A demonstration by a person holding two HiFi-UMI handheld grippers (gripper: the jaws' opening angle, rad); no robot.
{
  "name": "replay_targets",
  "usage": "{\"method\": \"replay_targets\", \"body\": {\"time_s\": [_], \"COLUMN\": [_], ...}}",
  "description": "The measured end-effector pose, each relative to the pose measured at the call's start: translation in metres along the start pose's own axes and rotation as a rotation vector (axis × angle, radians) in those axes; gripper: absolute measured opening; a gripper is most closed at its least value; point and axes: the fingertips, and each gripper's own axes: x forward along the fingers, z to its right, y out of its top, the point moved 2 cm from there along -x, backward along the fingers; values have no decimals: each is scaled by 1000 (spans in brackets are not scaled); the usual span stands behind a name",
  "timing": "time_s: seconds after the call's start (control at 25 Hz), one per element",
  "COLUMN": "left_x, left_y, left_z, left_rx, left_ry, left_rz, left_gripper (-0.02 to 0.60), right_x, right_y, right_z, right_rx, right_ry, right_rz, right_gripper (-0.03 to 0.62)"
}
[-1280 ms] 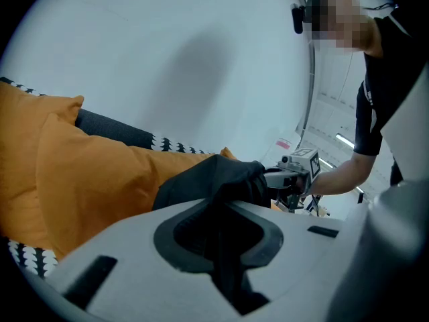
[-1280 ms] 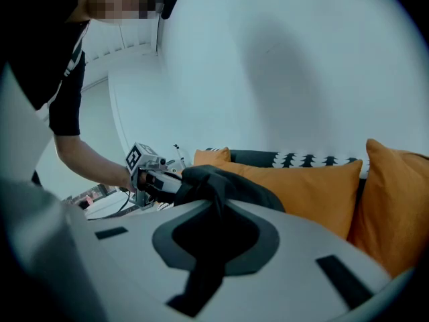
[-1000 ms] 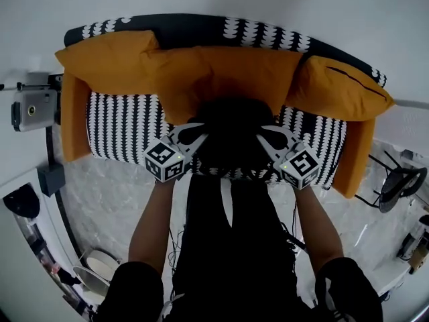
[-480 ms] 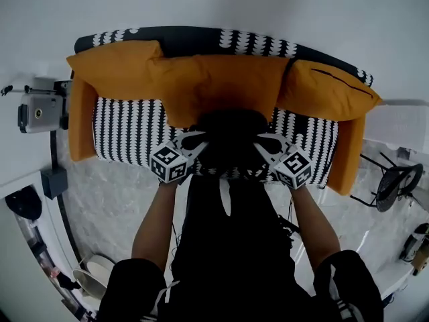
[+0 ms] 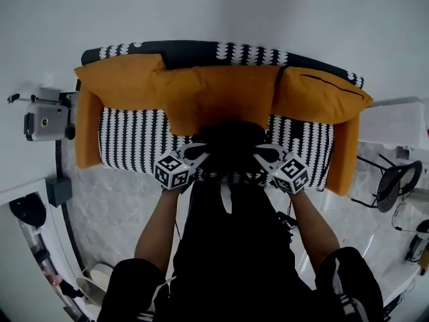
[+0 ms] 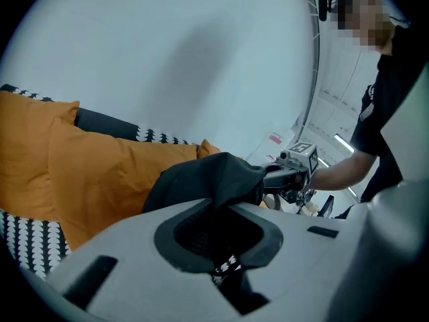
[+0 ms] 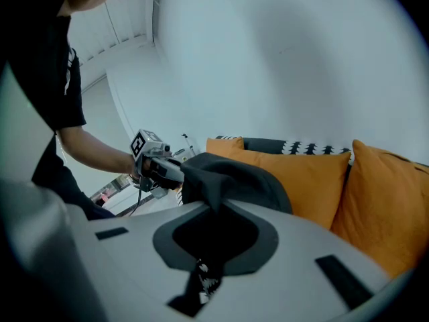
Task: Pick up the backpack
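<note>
The black backpack point(image 5: 231, 146) sits at the middle of the front edge of the sofa point(image 5: 131, 136) seat, held from both sides. The left gripper point(image 5: 198, 151) has its jaws clamped on the dark fabric, and the right gripper point(image 5: 263, 153) likewise grips it. Whether its base touches the seat cannot be told. Orange cushions point(image 5: 221, 92) line the sofa back behind it.

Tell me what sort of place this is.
Probably a living-room corner staged for recording: a black-and-white patterned sofa with orange cushions against a plain white wall, a marble-look floor, and what looks like a camera on a stand beside the sofa.
</note>
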Motion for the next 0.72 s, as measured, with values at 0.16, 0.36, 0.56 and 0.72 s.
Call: {"method": "replay_targets", "body": {"time_s": [0.16, 0.36, 0.56, 0.72], "left_x": [-5, -9, -17, -23], "left_y": [8, 22, 42, 57], "left_z": [7, 13, 22, 32], "left_rx": [11, 36, 64, 89], "left_ry": [-5, -5, -6, -9], "left_rz": [5, 17, 39, 54], "left_gripper": [49, 49, 48, 44], "right_x": [-7, -15, -24, -35], "right_y": [6, 21, 41, 57], "right_z": [-3, -4, -7, -10], "right_rx": [5, -10, -44, -59], "right_ry": [-3, -10, -15, -17], "right_rz": [14, 42, 64, 78], "right_gripper": [34, 32, 32, 32]}}
